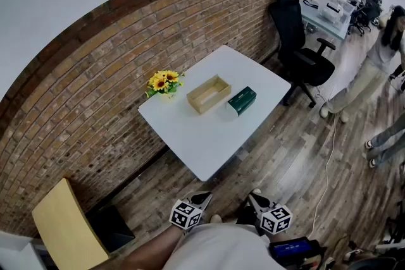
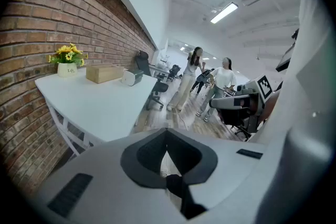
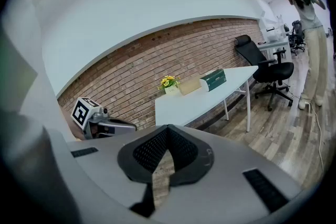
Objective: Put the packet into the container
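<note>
Ahead, green packet [image 1: 242, 100] just beside open container [image 1: 209, 93] on white surface [image 1: 202, 136] — left gripper [image 1: 204, 198], right gripper [image 1: 254, 196], jaws closed, empty.

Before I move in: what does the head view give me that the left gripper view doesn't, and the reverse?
Head view only: the container's open top, the packet's green face, a yellow chair. Left gripper view only: the left gripper with jaws shut and empty, and a ceiling light. Both: the white table, the flowers, and container and packet side by side.
</note>
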`<action>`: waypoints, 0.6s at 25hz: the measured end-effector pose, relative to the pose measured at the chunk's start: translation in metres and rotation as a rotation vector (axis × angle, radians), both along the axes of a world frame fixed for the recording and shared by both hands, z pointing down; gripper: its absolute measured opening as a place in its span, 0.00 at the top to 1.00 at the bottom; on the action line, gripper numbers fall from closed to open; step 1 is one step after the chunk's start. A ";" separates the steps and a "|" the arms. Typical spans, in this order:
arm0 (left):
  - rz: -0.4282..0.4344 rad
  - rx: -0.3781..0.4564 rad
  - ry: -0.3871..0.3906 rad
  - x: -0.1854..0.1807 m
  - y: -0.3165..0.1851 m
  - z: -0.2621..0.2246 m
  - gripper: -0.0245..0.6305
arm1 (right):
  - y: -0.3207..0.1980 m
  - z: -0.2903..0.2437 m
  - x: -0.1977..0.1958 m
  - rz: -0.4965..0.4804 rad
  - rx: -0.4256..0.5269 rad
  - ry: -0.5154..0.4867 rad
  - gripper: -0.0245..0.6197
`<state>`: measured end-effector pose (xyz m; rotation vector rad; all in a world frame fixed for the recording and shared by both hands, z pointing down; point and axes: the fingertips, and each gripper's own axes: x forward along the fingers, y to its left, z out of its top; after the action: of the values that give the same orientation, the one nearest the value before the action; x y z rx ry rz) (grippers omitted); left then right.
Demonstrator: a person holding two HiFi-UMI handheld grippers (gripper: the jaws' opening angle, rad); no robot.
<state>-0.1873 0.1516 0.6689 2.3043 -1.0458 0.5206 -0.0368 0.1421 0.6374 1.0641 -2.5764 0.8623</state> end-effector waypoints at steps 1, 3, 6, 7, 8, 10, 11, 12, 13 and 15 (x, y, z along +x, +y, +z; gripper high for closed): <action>0.002 0.006 0.001 0.001 0.003 -0.001 0.95 | 0.002 -0.002 0.001 0.011 0.007 -0.007 0.95; 0.010 0.018 0.002 0.004 0.007 -0.004 0.95 | 0.003 -0.006 0.003 0.038 0.021 -0.026 0.95; 0.027 0.036 0.000 0.010 0.007 -0.007 0.95 | 0.002 -0.014 0.010 0.078 0.037 -0.058 0.95; 0.030 0.041 0.000 0.012 0.006 -0.008 0.95 | 0.003 -0.015 0.013 0.087 0.040 -0.063 0.95; 0.034 0.046 0.002 0.014 0.006 -0.009 0.95 | 0.004 -0.016 0.016 0.095 0.043 -0.064 0.95; 0.044 0.055 0.007 0.019 0.006 -0.012 0.95 | 0.006 -0.016 0.022 0.106 0.046 -0.059 0.95; 0.049 0.059 0.009 0.021 0.007 -0.013 0.95 | 0.008 -0.016 0.024 0.109 0.047 -0.054 0.95; 0.053 0.062 0.010 0.023 0.007 -0.014 0.95 | 0.009 -0.016 0.026 0.112 0.046 -0.049 0.95; 0.055 0.064 0.010 0.025 0.008 -0.015 0.95 | 0.010 -0.016 0.027 0.115 0.046 -0.045 0.95; 0.060 0.063 0.010 0.026 0.010 -0.015 0.95 | 0.013 -0.016 0.028 0.120 0.045 -0.039 0.95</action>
<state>-0.1609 0.1611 0.6534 2.3974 -1.0050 0.5055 -0.0091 0.1547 0.6216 1.2378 -2.5973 0.8644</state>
